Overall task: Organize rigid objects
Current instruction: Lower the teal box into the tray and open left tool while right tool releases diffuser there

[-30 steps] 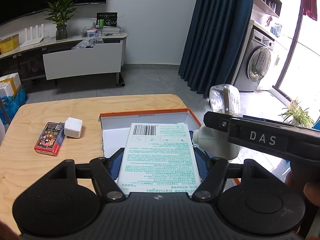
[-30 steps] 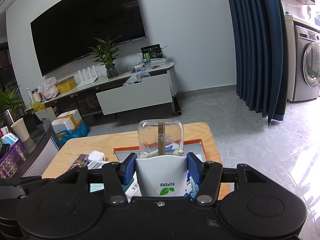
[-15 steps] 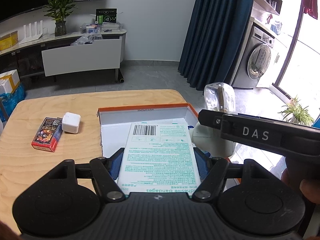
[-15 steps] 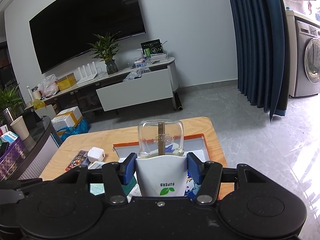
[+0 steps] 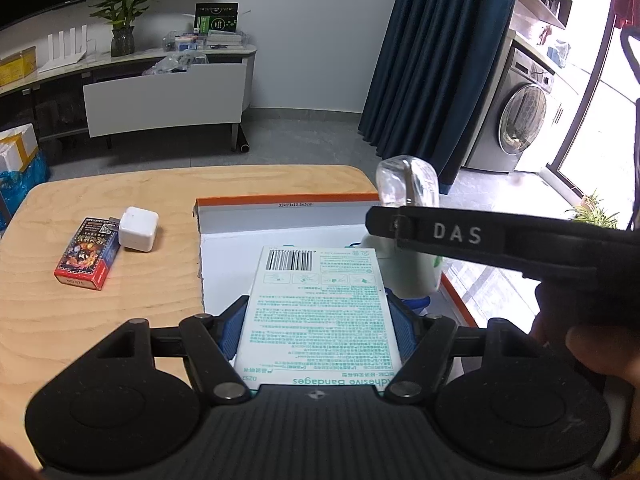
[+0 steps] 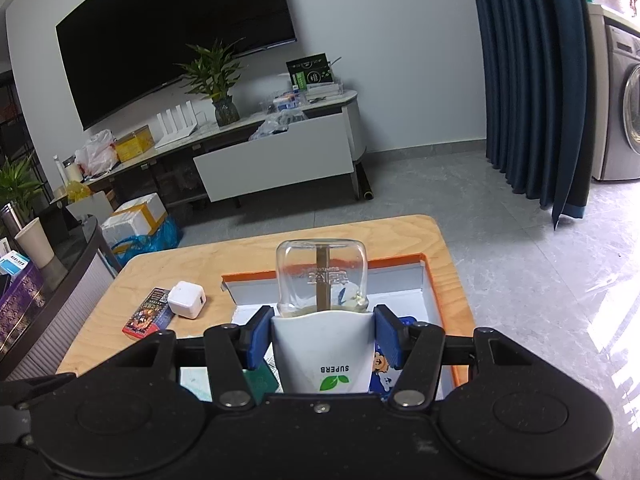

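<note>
My left gripper (image 5: 319, 322) is shut on a white adhesive-bandage box (image 5: 316, 304) with green print, held over the open white carton with an orange rim (image 5: 288, 201). My right gripper (image 6: 323, 336) is shut on a white bottle with a clear top (image 6: 322, 344), labelled SUPERB, above the same carton (image 6: 400, 261). In the left wrist view the right gripper's black body (image 5: 480, 240) crosses the right side, with the bottle (image 5: 408, 272) below it over the carton's right part. A blue printed item lies in the carton, mostly hidden.
On the wooden table (image 5: 100, 320), left of the carton, lie a red card box (image 5: 86, 254) and a white cube plug (image 5: 138, 229), touching. A hand (image 5: 600, 356) holds the right gripper. Beyond the table are a TV cabinet, a blue curtain and a washing machine.
The right gripper has carried the bottle forward and down over the carton, and the table looks nearer in its view. The left gripper and bandage box have hardly moved.
</note>
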